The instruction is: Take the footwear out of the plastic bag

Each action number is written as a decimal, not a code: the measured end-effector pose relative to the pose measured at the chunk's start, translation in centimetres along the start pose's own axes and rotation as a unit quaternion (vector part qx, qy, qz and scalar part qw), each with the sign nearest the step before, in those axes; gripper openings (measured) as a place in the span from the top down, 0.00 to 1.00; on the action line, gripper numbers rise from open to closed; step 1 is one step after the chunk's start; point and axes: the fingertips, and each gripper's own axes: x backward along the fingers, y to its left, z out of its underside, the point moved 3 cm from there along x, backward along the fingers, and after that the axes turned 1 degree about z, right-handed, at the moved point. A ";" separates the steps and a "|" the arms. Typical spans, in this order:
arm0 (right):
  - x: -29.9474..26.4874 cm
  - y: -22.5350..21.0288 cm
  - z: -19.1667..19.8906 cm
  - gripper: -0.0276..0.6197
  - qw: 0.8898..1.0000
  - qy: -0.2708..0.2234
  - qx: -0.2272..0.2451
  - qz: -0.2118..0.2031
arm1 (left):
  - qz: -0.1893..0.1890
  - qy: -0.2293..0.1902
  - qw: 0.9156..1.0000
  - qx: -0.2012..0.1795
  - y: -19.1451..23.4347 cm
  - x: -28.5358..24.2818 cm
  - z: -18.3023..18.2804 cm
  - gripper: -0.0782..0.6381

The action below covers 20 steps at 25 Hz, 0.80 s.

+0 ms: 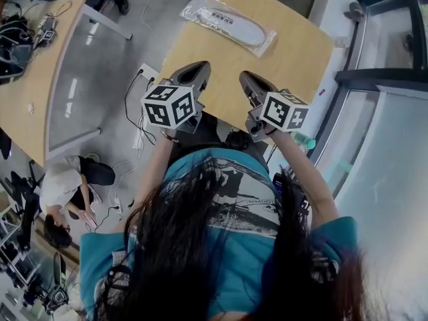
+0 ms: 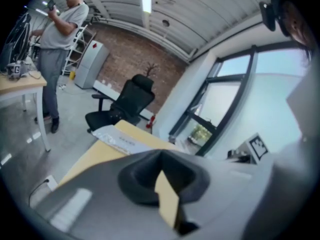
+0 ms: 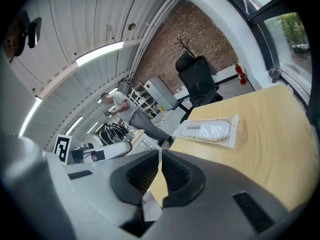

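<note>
While you hold both grippers over the near edge of the counter (image 1: 301,52), the stock reads as follows.

1. Plastic bag (image 1: 195,11): clear, lying flat at the counter's far end, at 12 o'clock from your grippers and well apart from both.
2. Footwear (image 1: 235,25): one flat white piece, wholly inside the bag.
3. Left gripper (image 1: 200,67): your left gripper view shows its jaws pressed together, with nothing between them.
4. Right gripper (image 1: 246,78): jaws drawn together to a thin slit, with nothing in it. It points toward the bag at 12 o'clock.
5. Office chair (image 2: 125,104): black, on the floor beyond the counter's far end.
6. Standing person (image 2: 57,34): beside another desk, at 10 o'clock in the left gripper view.
7. Crouching person (image 1: 67,192): on the floor at your 8 o'clock.
</note>
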 end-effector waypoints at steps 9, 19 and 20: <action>-5.1 1.4 -1.3 0.91 0.997 -0.023 -0.034 0.066 | 0.058 0.043 0.997 -0.003 6.6 -1.8 -3.8 0.89; -3.9 -0.6 -1.6 0.91 0.989 -0.046 -0.073 0.123 | 0.104 0.086 0.991 0.003 6.9 -5.6 -3.6 0.89; -3.5 -1.1 -1.6 0.91 0.988 -0.048 -0.078 0.127 | 0.106 0.088 0.990 0.001 6.7 -6.0 -3.6 0.89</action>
